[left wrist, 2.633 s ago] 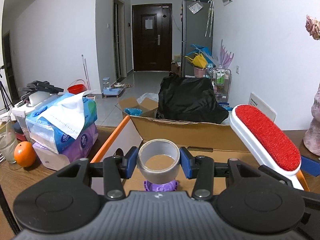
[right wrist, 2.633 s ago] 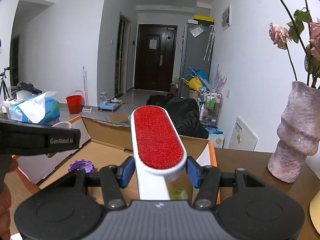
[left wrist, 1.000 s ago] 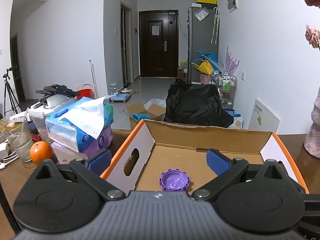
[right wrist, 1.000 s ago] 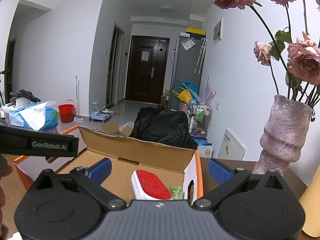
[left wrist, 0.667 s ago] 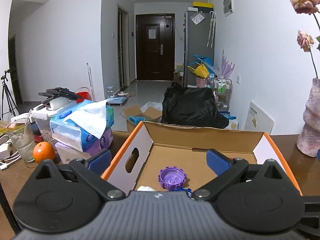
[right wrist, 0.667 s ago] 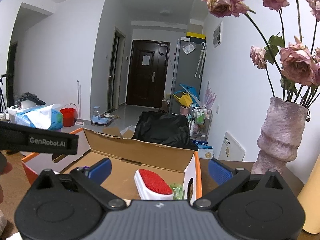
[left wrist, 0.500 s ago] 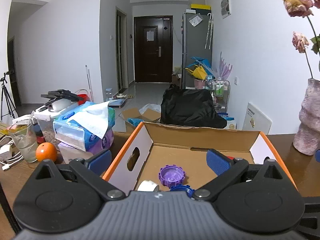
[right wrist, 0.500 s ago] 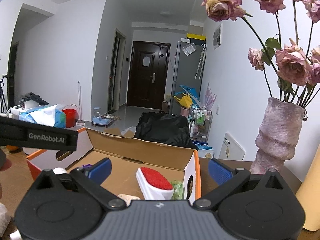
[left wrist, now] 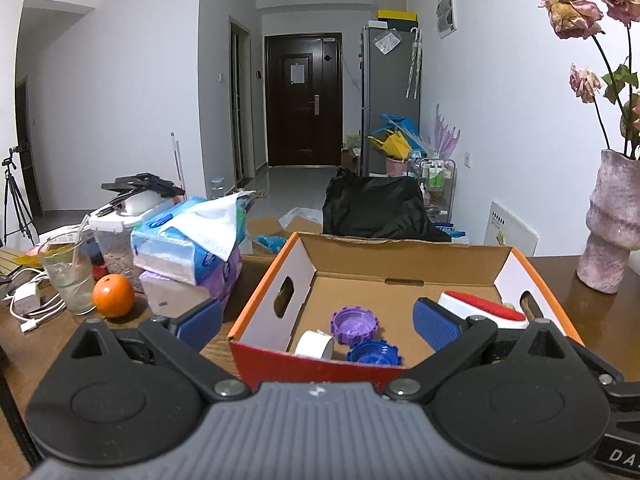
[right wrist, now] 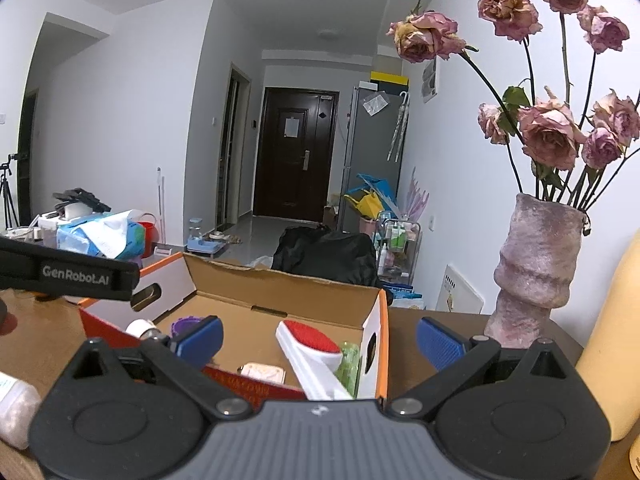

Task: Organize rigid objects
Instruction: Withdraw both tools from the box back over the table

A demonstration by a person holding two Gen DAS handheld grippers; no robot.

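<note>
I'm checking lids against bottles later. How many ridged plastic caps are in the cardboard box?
2. A purple cap lies on the box floor left of middle; a blue cap sits just in front of it, beside the tape roll. The near wall may hide others.

Both wrist views near, share cardboard box (left wrist: pixel 404 256).

A wooden table (left wrist: pixel 24 352) carries box (left wrist: pixel 404 258), orange (left wrist: pixel 113 295), glass (left wrist: pixel 68 276), vase (right wrist: pixel 536 268).

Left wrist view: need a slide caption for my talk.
Open left gripper facing a cardboard box holding tape roll, two caps and lint brush.
</note>
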